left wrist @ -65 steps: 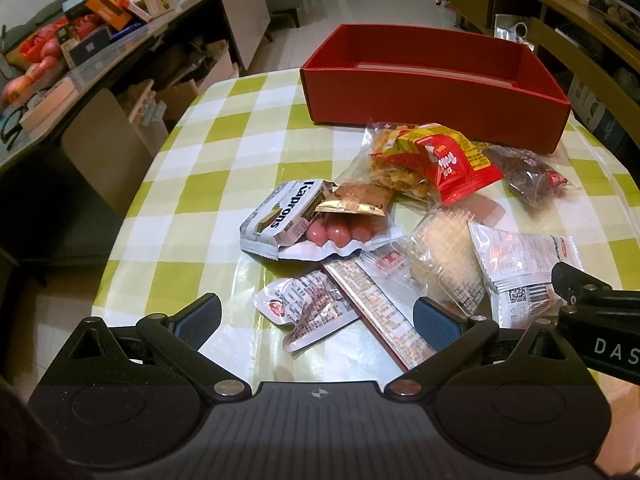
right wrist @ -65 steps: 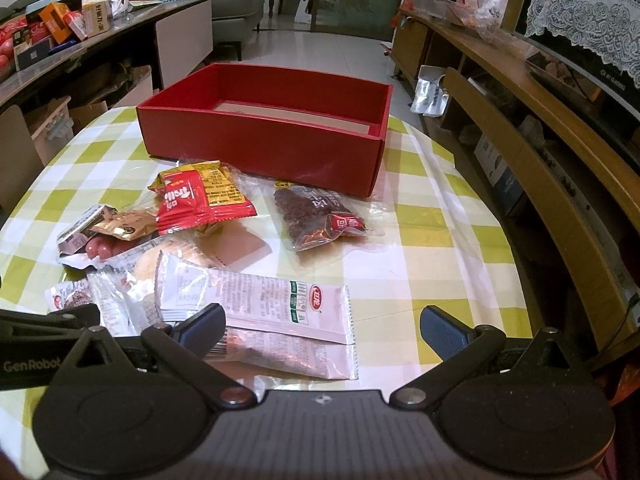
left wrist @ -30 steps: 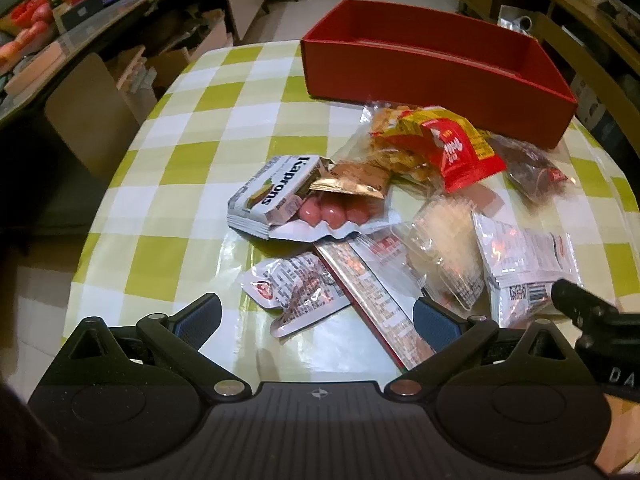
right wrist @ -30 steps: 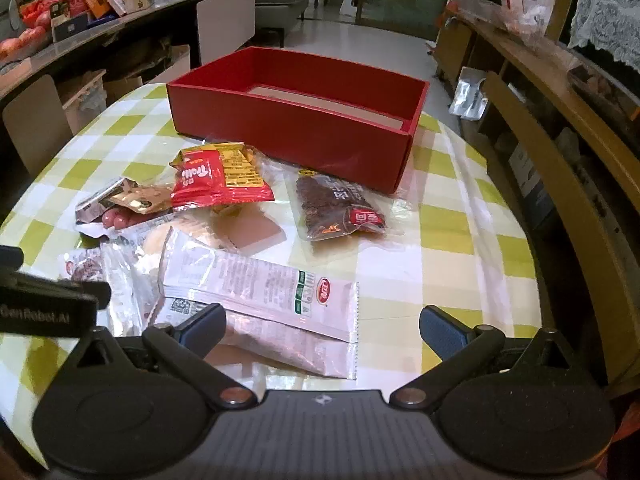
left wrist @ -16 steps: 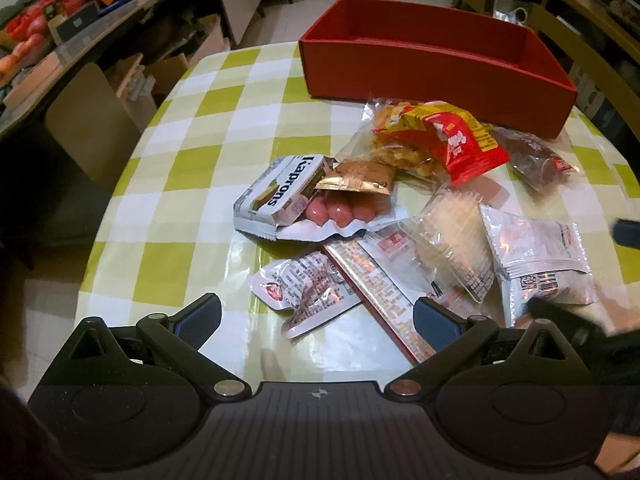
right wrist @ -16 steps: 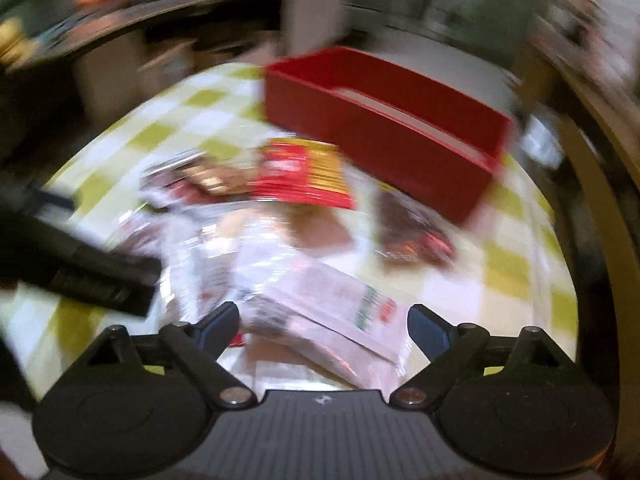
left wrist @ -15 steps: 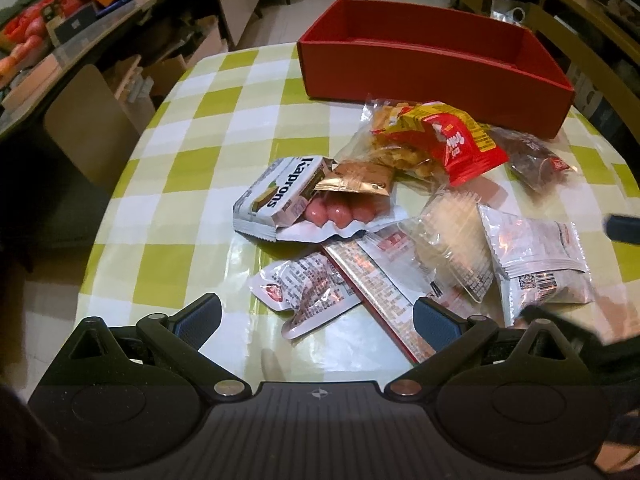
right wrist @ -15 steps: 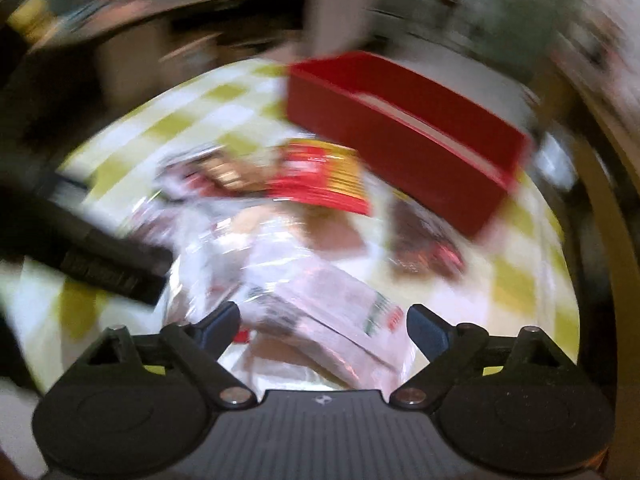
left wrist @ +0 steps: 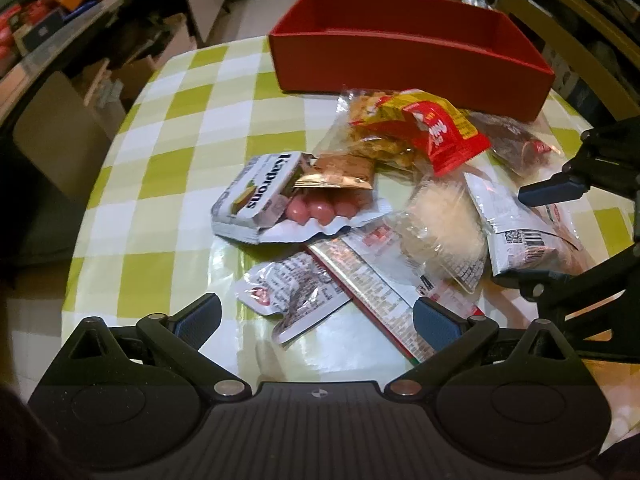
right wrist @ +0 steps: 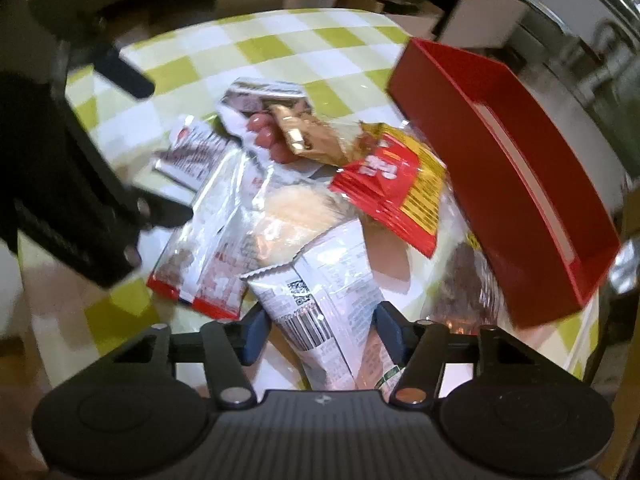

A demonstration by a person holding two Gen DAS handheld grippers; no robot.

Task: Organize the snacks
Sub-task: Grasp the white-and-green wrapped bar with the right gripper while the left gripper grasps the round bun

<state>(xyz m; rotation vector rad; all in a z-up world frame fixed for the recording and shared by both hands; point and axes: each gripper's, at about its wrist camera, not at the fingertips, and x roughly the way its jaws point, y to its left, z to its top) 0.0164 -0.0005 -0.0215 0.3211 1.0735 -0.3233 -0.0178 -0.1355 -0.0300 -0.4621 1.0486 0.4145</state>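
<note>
A pile of snack packets lies on the green-checked table (left wrist: 160,168). An empty red box (left wrist: 400,56) stands behind the pile. My right gripper (right wrist: 320,332) is shut on a white barcoded packet (right wrist: 320,300), which also shows in the left wrist view (left wrist: 516,236). My left gripper (left wrist: 316,320) is open and empty, low over the near edge, just short of a small crinkled packet (left wrist: 288,288). The pile holds a red and yellow chip bag (left wrist: 436,132), a Kaprons packet (left wrist: 256,192), pink sausages (left wrist: 320,210) and a pale puffed bag (left wrist: 444,224).
A dark snack bag (left wrist: 516,144) lies by the box's right corner. A long red-edged packet (left wrist: 372,280) lies flat near my left gripper. Cluttered shelves (left wrist: 48,8) and cardboard stand left of the table. A wooden bench runs along the right.
My right gripper swung round to the pile's right side, dropped low and closed on the white barcoded packet. My left gripper stayed nearly still and open.
</note>
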